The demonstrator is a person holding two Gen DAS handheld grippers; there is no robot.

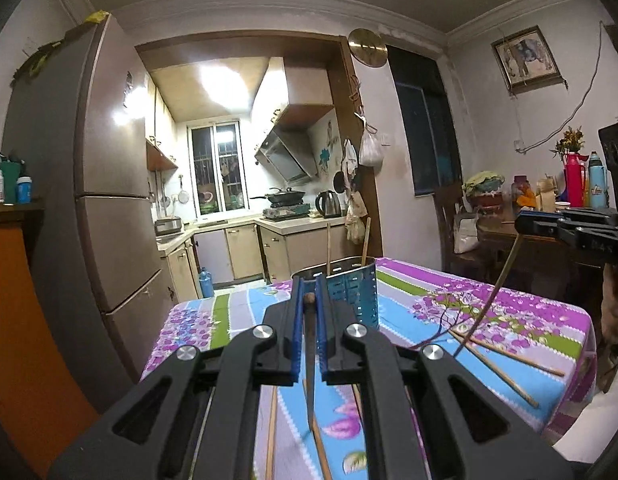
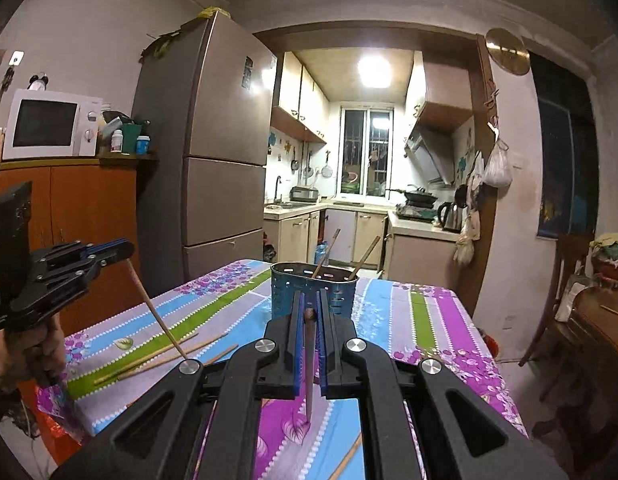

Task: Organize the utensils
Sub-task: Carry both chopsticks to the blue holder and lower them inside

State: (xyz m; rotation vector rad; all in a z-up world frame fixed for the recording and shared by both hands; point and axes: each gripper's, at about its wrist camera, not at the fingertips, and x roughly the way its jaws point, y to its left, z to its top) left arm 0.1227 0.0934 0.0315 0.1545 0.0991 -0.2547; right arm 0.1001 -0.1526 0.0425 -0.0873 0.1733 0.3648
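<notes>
Perforated metal holder (image 2: pixel 313 292), wooden chopsticks (image 2: pixel 157 354), a glossy printed tablecloth (image 2: pixel 393 312).

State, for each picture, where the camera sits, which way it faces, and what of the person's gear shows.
Left wrist: on the left tongs, facing the blue holder; right tongs at the right edge.
Right wrist: on the right tongs, facing the holder; left tongs at left.
Shared: holder, floral table, kitchen.
</notes>
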